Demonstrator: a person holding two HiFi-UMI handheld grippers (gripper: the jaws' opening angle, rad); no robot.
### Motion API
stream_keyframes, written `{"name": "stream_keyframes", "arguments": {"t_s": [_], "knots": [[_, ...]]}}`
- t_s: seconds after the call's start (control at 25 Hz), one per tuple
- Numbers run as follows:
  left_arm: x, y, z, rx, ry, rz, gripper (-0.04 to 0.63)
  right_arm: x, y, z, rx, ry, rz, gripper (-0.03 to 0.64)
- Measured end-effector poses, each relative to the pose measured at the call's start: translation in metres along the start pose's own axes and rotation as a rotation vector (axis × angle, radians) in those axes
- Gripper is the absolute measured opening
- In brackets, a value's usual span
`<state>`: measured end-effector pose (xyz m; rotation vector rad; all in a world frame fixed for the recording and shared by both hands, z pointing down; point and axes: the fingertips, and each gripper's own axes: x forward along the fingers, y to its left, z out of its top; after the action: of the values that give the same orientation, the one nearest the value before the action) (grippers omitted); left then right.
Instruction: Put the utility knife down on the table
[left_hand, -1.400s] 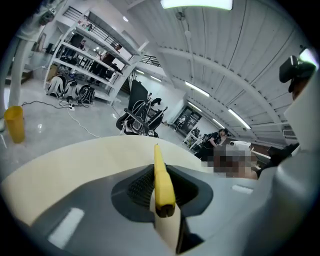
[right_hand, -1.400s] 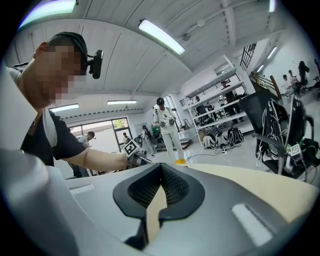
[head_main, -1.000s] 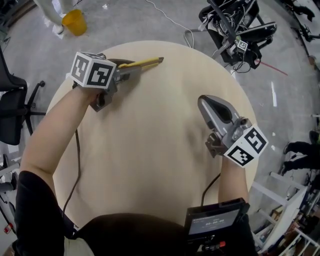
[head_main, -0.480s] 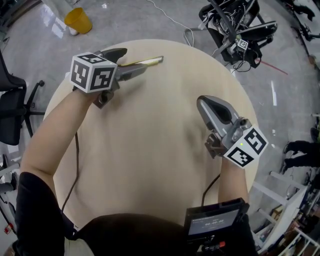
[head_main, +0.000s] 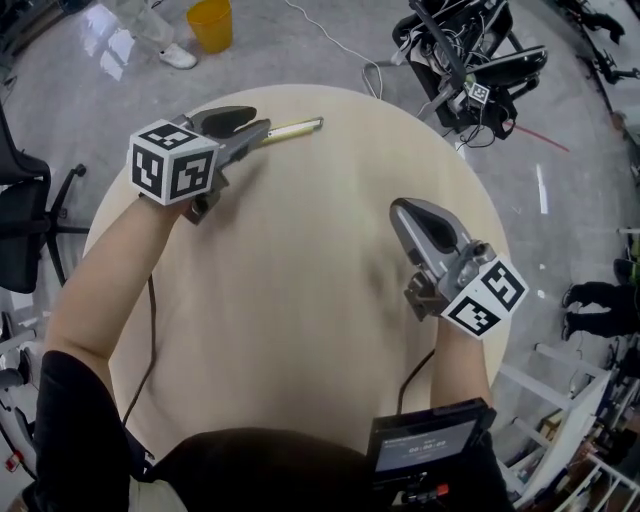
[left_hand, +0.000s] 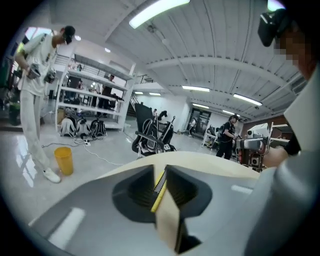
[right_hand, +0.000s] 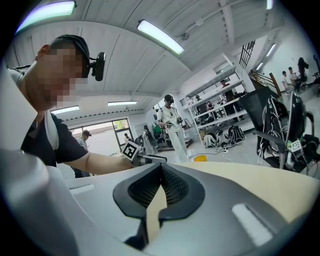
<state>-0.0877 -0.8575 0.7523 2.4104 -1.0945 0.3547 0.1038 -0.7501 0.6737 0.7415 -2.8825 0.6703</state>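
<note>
The yellow utility knife (head_main: 292, 128) lies flat on the round beige table (head_main: 300, 300) near its far edge. My left gripper (head_main: 258, 126) hovers just behind the knife's near end. Its jaws are closing, with a narrow gap left, and the pads do not press on the knife. In the left gripper view (left_hand: 160, 167) the knife (left_hand: 159, 190) shows as a yellow strip through that gap, lying on the table beyond the tips. My right gripper (head_main: 400, 208) rests shut and empty over the table's right side; in the right gripper view (right_hand: 160, 167) its tips meet.
A yellow bucket (head_main: 210, 22) stands on the floor beyond the table. A black office chair (head_main: 25, 220) is at the left, and a stand with cables (head_main: 470, 60) at the far right. A screen device (head_main: 425, 440) hangs at my chest. People stand further off in the room.
The left gripper was shut on the knife, then opened wide and let it go. It has drawn back and lifted a little, and its jaws have narrowed again. The right gripper stayed put.
</note>
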Motion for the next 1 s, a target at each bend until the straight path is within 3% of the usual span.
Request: {"name": "stream_keyframes", "arguments": {"t_s": [0.04,0.08,0.28,0.4,0.68,1.0], "knots": [[-0.009,-0.003,0.003,0.007,-0.037,0.005,0.01,-0.003,0.001,-0.001,0.006,-0.002,-0.008,0.015],[-0.018,-0.008,0.007,0.011,-0.069,0.0,-0.003,-0.006,0.003,-0.002,0.011,-0.005,-0.016,0.015],[-0.069,-0.042,0.032,0.066,-0.147,-0.027,-0.003,-0.021,0.017,0.012,0.015,-0.003,-0.065,0.015],[-0.1,-0.069,0.041,0.046,-0.184,-0.052,-0.003,-0.033,0.034,0.024,0.024,-0.011,-0.084,0.014],[-0.172,-0.143,0.037,0.046,-0.211,-0.107,-0.003,-0.062,0.094,0.051,0.027,-0.014,-0.107,0.014],[-0.281,-0.219,0.065,0.098,-0.276,-0.122,-0.003,-0.104,0.168,0.094,-0.01,-0.048,-0.126,0.014]]}}
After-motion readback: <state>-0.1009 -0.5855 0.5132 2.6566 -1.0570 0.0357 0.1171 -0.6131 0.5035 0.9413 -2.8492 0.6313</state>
